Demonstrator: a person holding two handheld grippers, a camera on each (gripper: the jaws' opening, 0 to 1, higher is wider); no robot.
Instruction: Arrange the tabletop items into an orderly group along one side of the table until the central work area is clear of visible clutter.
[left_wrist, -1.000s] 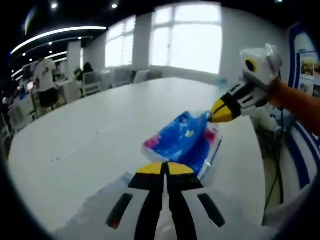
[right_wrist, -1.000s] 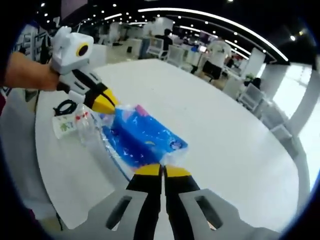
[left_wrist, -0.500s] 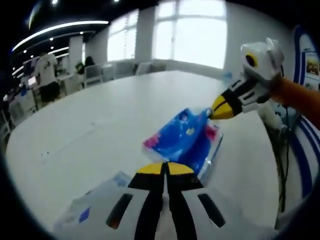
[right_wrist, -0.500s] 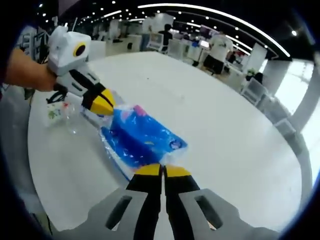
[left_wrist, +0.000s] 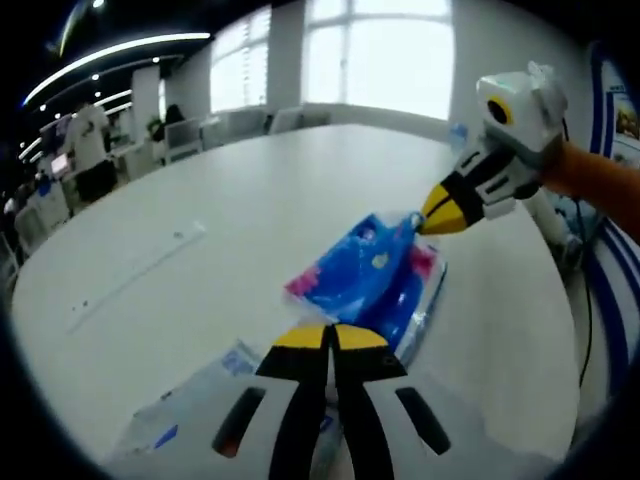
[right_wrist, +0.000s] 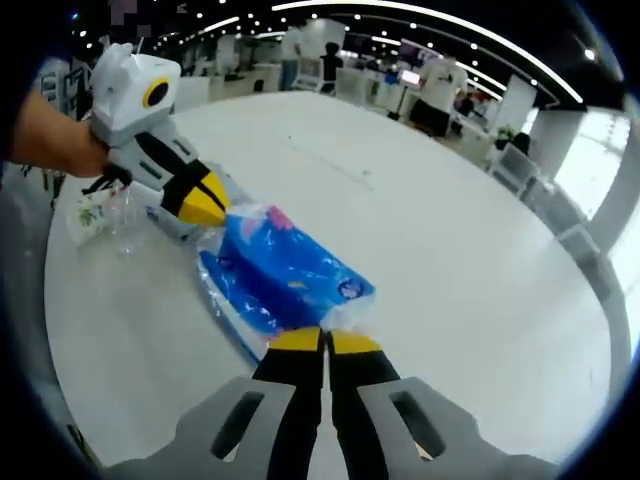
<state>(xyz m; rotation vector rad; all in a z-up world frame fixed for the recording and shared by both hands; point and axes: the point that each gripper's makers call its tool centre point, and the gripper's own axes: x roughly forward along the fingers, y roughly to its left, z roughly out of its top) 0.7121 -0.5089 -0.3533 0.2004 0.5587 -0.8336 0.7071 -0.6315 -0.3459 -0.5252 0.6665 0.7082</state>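
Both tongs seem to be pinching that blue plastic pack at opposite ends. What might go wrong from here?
1. The blue pack is pinched only by the thin wrapper at each end, by the left tongs and the right tongs. Pulled apart, the film may tear or slip free.
2. A clear bag lies right beside the left tongs near the table edge; a careless sweep may knock it off.

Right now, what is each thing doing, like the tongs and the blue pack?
Left tongs: shut on one end of the pack.
Right tongs: shut on the other end.
Blue pack: sealed in plastic wrap, held between both tongs over the table.
Clear bags: lying flat at the table's edge.
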